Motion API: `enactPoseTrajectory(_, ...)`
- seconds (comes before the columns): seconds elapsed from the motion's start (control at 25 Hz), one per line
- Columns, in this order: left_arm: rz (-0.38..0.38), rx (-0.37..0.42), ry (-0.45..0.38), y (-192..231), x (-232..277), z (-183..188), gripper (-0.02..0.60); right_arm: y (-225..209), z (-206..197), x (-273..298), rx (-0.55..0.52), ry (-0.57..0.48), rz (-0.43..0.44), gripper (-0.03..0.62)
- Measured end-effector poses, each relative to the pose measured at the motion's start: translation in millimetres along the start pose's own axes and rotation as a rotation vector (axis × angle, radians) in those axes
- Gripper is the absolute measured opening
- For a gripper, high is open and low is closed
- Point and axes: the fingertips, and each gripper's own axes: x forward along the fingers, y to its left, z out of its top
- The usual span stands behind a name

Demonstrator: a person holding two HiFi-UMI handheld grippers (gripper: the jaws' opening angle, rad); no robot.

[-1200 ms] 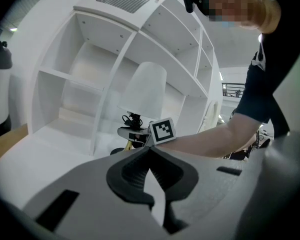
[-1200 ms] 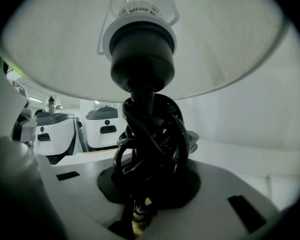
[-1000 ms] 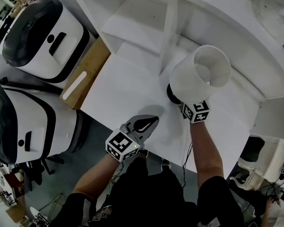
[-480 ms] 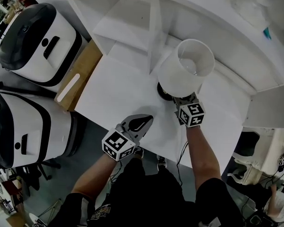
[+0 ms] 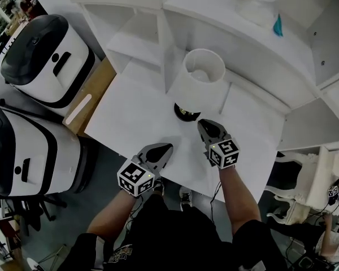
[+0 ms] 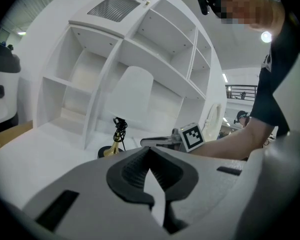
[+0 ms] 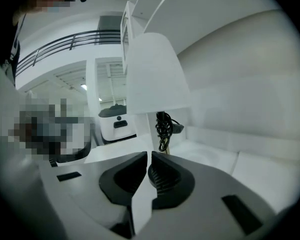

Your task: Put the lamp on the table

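Standing upright on the white table (image 5: 130,114), the lamp (image 5: 196,83) sits at the centre of the head view, its dark round base (image 5: 186,113) flat on the tabletop and just in front of the white shelf unit (image 5: 138,35) that fills the upper part of the frame. A black cord (image 7: 163,128) hangs bundled on the stem under the white shade (image 7: 155,74).

The right gripper (image 5: 204,125) lies just below the base, apart from it, with its jaws down to a thin slit and closing on nothing. The left gripper (image 5: 167,148) rests lower left of that on the table, its jaw tips meeting, also empty.

At the left edge stand two large white-and-black machines (image 5: 45,55) (image 5: 22,151), and a brown board (image 5: 93,92) with a pale strip lies between them and the table. A teal thing (image 5: 277,26) sits on a shelf at upper right. A white carved chair (image 5: 302,182) shows at lower right.

The only print is the black-and-white square pattern on each gripper's cube (image 5: 224,151) (image 5: 134,176).
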Motion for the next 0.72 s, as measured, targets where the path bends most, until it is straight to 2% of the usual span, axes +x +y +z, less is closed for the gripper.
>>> enactPoseTrajectory(0.32,0.110,-0.032,-0.018,-40,-11,-8,0.006,41,20,-68,-0.008,-0.014,0.087,0.029)
enactPoseTrajectory(0.72,0.235,-0.042,-0.055,-103,-32,-23,0.006,78,29,-142,0.068,-0.056,0.206,0.029)
